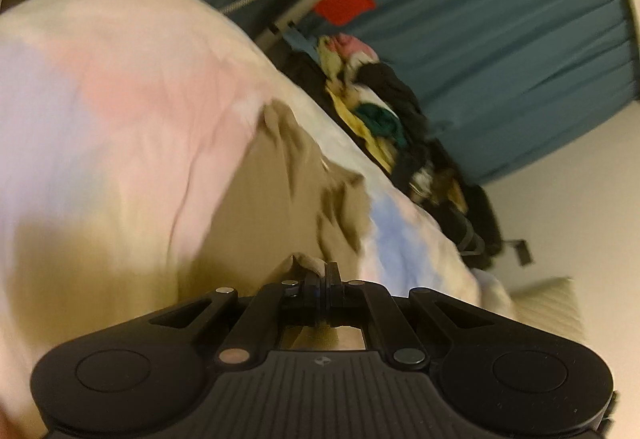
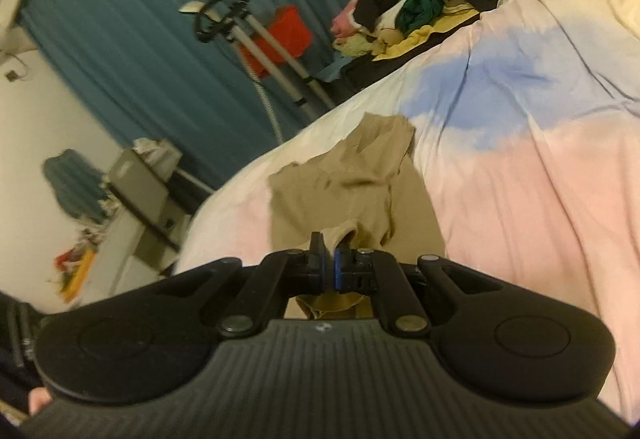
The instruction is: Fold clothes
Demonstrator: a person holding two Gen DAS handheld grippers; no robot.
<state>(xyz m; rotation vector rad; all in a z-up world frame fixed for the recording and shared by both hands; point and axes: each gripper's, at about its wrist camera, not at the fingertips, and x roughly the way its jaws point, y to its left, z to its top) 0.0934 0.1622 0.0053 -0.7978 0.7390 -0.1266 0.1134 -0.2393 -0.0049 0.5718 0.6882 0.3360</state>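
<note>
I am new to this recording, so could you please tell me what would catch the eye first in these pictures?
The tan garment lies on the pastel bedspread, pinched at its near edge by both the left gripper and the right gripper, jaws closed on the cloth. Behind the bed sits a clothes pile before a teal curtain.

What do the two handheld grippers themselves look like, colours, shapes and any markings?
Both the left gripper and the right gripper are matte black, with a ribbed centre panel bearing a small logo, round raised discs on wide side lobes, and linkage arms joined by silver pivot pins. The right one's finger pads show blue. No cables visible.
</note>
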